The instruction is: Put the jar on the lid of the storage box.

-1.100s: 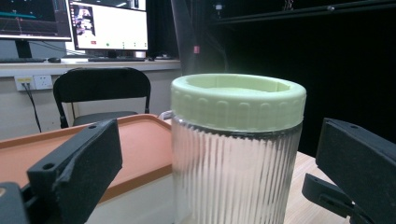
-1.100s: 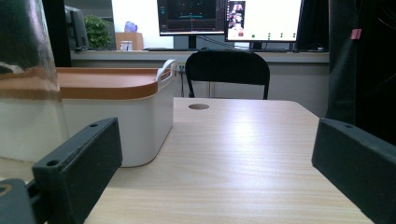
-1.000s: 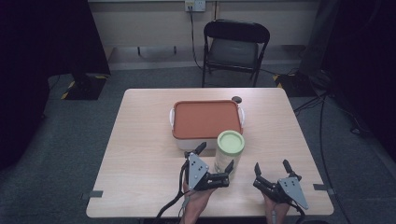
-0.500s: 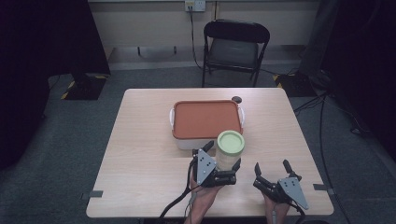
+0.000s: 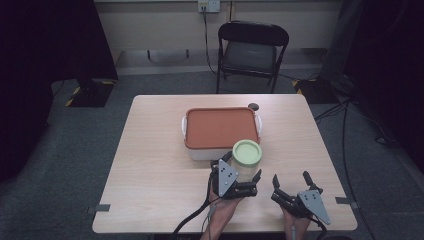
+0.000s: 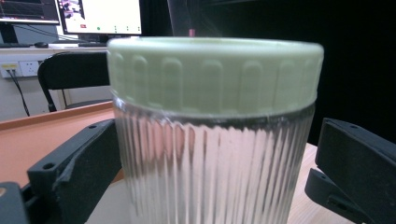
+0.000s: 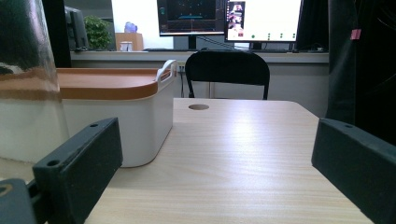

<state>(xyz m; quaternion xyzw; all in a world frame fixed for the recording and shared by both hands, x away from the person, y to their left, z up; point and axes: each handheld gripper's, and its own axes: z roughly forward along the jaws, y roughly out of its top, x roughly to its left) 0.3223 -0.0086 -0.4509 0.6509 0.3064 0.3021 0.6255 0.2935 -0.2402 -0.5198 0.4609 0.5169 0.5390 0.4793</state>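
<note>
Fingers (image 6: 74, 172) of the left gripper (image 5: 240, 172) sit spread around the ribbed jar (image 5: 246, 160) at lower centre, apparently not squeezing, while the right gripper (image 5: 292, 186) is wide open, empty, lower right on the tabletop (image 5: 155, 150).

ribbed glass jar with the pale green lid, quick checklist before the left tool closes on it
1. Ribbed glass jar with pale green lid sits between the left tool jaws: ok.
2. Jaws touching the glass: not ok; a gap shows at the right jaw in the left gripper view.
3. Jar upright on the light wooden table: ok.
4. Lid fully screwed down: cannot tell.
5. Jar apart from the white box with the orange lid: cannot tell.
6. Right tool open, apart from the jar: ok.
</note>
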